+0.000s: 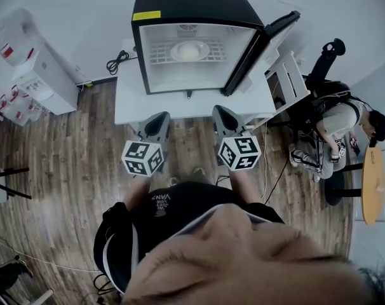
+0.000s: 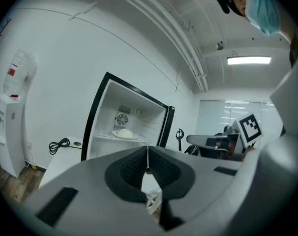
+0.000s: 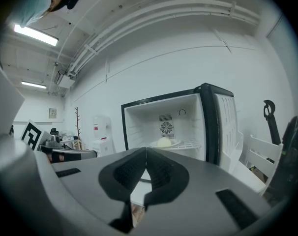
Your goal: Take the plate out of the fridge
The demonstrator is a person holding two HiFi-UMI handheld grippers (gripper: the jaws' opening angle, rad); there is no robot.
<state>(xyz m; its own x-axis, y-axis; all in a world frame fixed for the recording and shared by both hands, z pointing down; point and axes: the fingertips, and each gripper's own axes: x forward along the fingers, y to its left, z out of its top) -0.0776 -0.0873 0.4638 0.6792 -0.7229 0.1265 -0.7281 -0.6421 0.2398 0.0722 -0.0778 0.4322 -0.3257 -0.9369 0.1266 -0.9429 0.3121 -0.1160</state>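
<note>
A small black fridge (image 1: 186, 5) stands on a white table (image 1: 132, 100) with its door (image 1: 269, 40) swung open to the right. On its wire shelf lies a white plate (image 1: 190, 51) carrying a pale round lump; the same plate (image 2: 124, 134) shows in the left gripper view and the plate (image 3: 164, 143) in the right gripper view. My left gripper (image 1: 155, 124) and right gripper (image 1: 224, 118) are held side by side in front of the table, well short of the fridge. Both are shut with nothing between the jaws.
A white water dispenser (image 1: 43, 78) stands at the left wall. A black cable (image 1: 116, 62) lies on the table's left end. White chairs (image 1: 288, 81) sit right of the fridge door, and a seated person (image 1: 342, 122) beside a round wooden table (image 1: 372, 186) is farther right.
</note>
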